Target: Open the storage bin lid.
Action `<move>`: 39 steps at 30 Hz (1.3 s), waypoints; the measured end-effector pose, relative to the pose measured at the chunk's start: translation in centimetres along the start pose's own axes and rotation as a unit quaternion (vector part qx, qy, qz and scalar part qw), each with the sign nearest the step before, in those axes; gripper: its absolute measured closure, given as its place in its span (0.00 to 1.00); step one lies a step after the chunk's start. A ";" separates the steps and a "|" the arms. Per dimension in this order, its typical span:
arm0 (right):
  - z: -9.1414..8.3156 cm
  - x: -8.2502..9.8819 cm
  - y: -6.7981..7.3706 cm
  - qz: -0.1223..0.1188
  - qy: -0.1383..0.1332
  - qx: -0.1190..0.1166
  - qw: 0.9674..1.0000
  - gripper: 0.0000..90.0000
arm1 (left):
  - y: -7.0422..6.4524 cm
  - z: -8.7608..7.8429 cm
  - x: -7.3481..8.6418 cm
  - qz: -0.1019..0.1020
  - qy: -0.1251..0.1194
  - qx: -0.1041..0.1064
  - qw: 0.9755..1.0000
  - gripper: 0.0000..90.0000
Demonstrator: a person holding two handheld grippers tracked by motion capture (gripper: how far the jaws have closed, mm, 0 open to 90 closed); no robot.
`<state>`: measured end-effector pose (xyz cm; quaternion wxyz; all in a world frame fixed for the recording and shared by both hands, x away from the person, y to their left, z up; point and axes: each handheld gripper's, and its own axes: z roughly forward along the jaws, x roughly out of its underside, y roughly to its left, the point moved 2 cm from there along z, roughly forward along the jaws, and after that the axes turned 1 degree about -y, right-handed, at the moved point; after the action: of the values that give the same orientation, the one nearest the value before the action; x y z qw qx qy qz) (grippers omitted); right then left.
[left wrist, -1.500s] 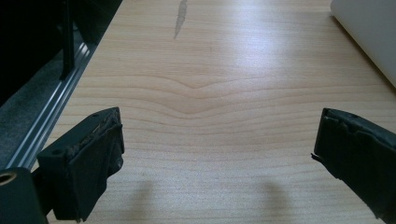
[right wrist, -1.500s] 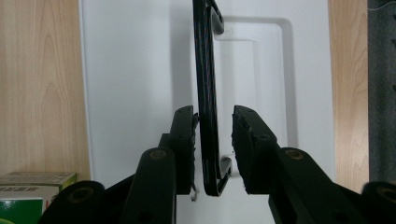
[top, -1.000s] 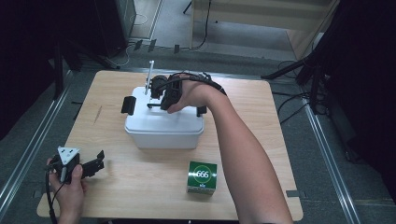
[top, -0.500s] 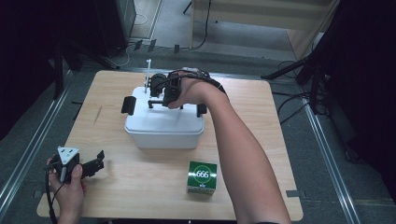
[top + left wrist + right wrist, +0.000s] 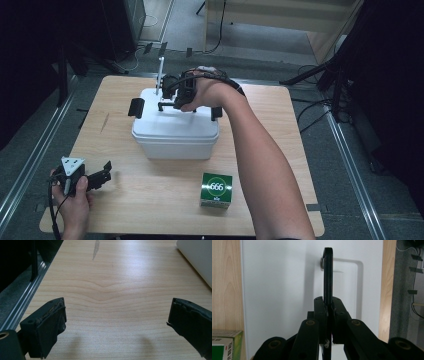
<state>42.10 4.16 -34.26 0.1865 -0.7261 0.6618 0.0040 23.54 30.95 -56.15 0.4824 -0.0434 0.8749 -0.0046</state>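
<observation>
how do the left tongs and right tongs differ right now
1. The left tongs are open, jaws wide apart with nothing between them; the right tongs are shut on the black handle of the white box.
2. The left tongs sit near the table's front left corner; the right tongs are above the box lid.

Both have black jaws and are hand-held.

Left hand-held gripper (image 5: 117,322) jaws wide apart, right hand-held gripper (image 5: 329,312) clamped tight

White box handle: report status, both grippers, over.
Right gripper shut on black handle of white box. Left gripper open over bare table. Green carton clear.
</observation>
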 end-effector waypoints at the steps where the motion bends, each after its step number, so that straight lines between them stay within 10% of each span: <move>1: -0.3 0.0 0.0 0.000 -0.002 0.002 1.000 0.95 | 0.0 0.0 0.0 0.000 0.000 0.000 1.000 0.03; 39: -6.9 7.2 -0.2 0.009 -0.024 0.041 0.999 0.95 | 0.1 0.0 0.0 -0.004 0.002 0.006 1.000 0.03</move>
<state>41.55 -4.60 -29.55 0.2324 -0.7111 0.6636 -0.0041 23.55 31.05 -56.18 0.4805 -0.0437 0.8758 -0.0115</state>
